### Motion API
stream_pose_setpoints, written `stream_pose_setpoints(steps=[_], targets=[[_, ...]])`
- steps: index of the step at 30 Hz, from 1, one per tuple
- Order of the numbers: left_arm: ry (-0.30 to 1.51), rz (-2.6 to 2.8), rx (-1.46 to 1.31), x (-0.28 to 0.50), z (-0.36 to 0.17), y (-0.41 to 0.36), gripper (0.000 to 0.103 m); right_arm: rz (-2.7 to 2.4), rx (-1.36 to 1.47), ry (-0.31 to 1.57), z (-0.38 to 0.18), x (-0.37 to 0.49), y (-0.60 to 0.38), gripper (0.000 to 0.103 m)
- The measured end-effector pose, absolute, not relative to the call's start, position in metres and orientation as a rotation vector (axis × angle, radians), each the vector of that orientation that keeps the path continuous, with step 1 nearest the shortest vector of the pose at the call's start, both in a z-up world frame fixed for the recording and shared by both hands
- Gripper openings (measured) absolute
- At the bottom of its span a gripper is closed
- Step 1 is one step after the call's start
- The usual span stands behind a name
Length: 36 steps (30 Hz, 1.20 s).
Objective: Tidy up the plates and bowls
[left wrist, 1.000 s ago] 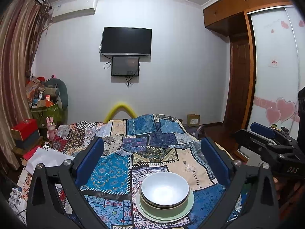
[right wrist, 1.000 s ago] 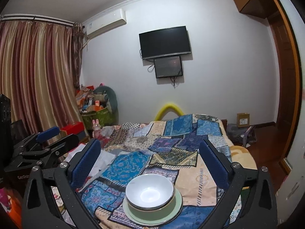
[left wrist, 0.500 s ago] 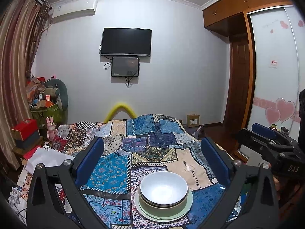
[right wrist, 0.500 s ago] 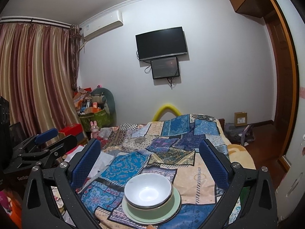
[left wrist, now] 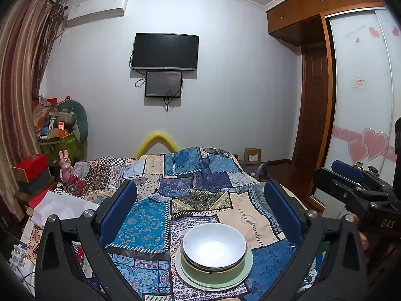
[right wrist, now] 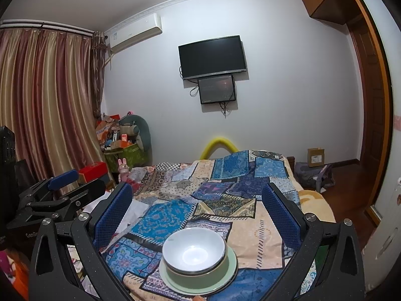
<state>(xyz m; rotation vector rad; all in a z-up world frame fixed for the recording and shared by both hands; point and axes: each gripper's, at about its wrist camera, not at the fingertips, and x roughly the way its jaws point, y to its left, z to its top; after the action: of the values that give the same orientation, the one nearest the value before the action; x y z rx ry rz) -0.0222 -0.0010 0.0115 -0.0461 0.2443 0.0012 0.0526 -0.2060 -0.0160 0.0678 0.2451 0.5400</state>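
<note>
A white bowl (left wrist: 214, 245) sits upright, nested in a pale green bowl (left wrist: 213, 274), both stacked on a pale green plate (left wrist: 244, 276) (rim showing all round), lying on the quilt at six o'clock in both views.

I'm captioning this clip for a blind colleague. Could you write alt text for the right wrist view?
A white bowl sits nested in a green bowl on a pale green plate, stacked on a patchwork bedspread, framed by the open right gripper. The left gripper is at the left edge, and a wall-mounted TV hangs beyond.
</note>
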Motion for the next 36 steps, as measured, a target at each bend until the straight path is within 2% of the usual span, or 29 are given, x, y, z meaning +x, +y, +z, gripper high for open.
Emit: stream_pose_setpoints(steps=[36], targets=[[0.256,-0.029,-0.052,-0.0179,0.0053,-0.0033,0.103,0.542,0.072,0.261,-0.0142,0.0547,-0.2055,0.103]])
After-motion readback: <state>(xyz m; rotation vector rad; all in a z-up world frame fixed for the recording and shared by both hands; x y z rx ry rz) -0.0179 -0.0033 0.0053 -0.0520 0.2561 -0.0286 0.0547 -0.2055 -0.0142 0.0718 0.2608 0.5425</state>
